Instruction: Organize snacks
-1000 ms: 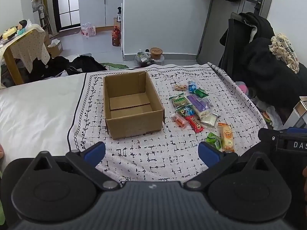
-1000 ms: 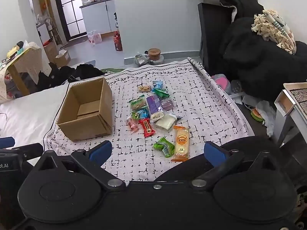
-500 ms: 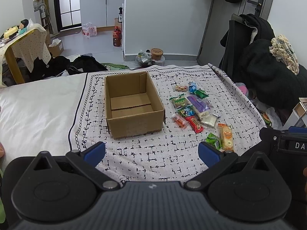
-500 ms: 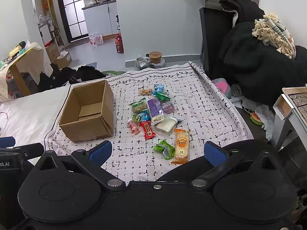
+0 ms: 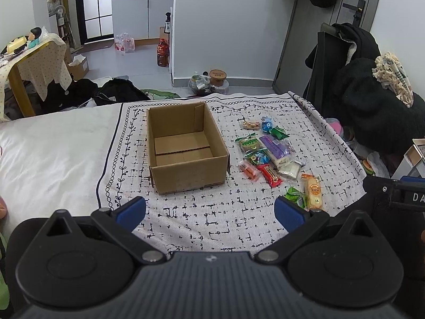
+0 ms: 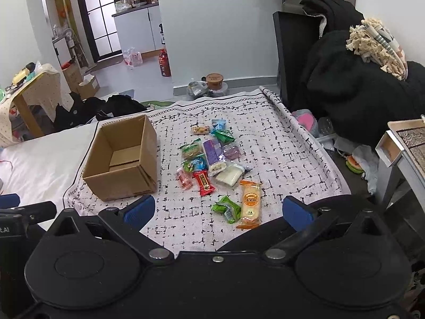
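Matt brown cardboard box (image 5: 186,146) – glossy plastic snack wrappers (image 5: 271,154) – on woven printed cloth (image 5: 212,212).

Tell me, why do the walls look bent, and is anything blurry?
Left wrist view: fisheye bends the door frame near the edges; cardboard box and snacks look sharp under soft, even light. Right wrist view: same curving, dark corners, no glare on the patterned cloth.

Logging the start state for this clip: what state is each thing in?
cardboard box: open, upright, empty
snack packets: sealed, loose on the patterned cloth, right of the box
orange packet: flat, nearest the right tool
left tool: open, holds nothing
right tool: open, holds nothing
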### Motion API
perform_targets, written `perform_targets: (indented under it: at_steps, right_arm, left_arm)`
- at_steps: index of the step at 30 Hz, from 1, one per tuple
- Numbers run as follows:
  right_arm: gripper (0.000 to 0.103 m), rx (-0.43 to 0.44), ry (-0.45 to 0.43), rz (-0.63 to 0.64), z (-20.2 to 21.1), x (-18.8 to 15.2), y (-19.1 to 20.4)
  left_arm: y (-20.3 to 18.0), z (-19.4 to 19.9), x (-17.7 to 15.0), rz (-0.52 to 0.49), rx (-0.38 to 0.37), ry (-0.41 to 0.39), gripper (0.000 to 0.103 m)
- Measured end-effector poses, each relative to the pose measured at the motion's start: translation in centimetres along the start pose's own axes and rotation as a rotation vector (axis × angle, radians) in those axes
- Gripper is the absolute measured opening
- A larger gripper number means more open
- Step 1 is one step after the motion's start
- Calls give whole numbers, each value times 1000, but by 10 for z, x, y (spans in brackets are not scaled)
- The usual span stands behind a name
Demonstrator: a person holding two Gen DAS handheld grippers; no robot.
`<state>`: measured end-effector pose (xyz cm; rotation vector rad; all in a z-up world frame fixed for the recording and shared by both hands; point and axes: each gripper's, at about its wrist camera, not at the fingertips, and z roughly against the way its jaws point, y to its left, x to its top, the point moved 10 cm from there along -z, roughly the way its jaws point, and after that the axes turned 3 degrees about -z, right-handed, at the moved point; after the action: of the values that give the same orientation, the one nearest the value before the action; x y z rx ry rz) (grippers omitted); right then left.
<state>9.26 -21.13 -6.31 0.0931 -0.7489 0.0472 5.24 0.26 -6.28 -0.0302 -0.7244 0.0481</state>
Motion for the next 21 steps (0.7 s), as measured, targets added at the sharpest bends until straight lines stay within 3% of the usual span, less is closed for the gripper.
perform_targets:
  at_steps: [21]
  right_arm:
    - [103, -5, 9, 24, -3, -8, 2]
  left_arm:
    - [10, 1, -6, 16, 10, 7, 102]
